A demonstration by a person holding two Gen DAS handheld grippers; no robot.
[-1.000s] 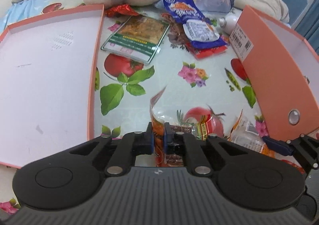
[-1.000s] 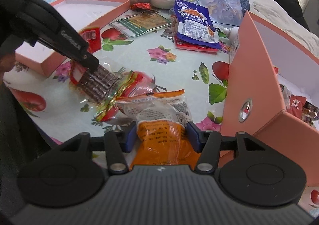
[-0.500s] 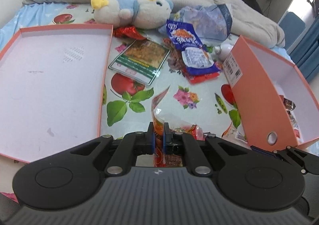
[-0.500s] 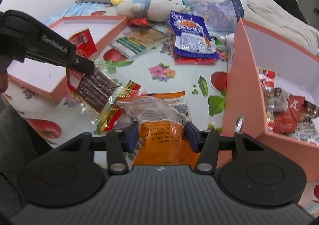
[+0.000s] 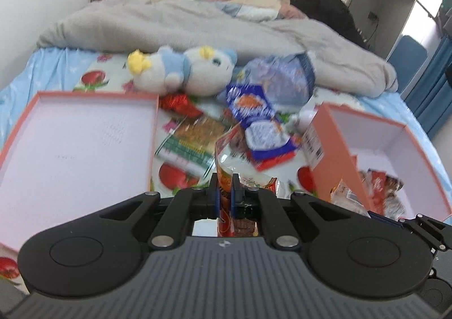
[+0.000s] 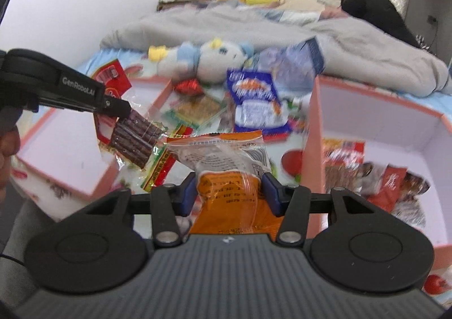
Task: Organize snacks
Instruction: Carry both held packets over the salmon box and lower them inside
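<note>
My left gripper (image 5: 224, 192) is shut on the edge of a clear red-trimmed packet of brown snack sticks (image 5: 226, 149); in the right wrist view that packet (image 6: 135, 141) hangs in the air from the left gripper (image 6: 124, 108). The right gripper (image 6: 230, 192) is shut on an orange and clear snack bag (image 6: 226, 166), also lifted off the bed. An open pink box (image 6: 373, 110) with several snack packets inside stands at the right. Its shallow lid (image 5: 79, 144) lies at the left. More snacks stay on the floral sheet: a blue packet (image 5: 254, 118) and a green packet (image 5: 195, 141).
A plush toy (image 5: 183, 70) lies beyond the snacks, with a grey blanket (image 5: 197, 25) behind it. A pale blue bag (image 5: 285, 79) and a small red packet (image 5: 178, 101) sit near the toy. A white bottle (image 5: 305, 118) lies by the box.
Both grippers have risen with their packets, which have come off the sheet. The views now take in more of the bed and the inside of the box.
</note>
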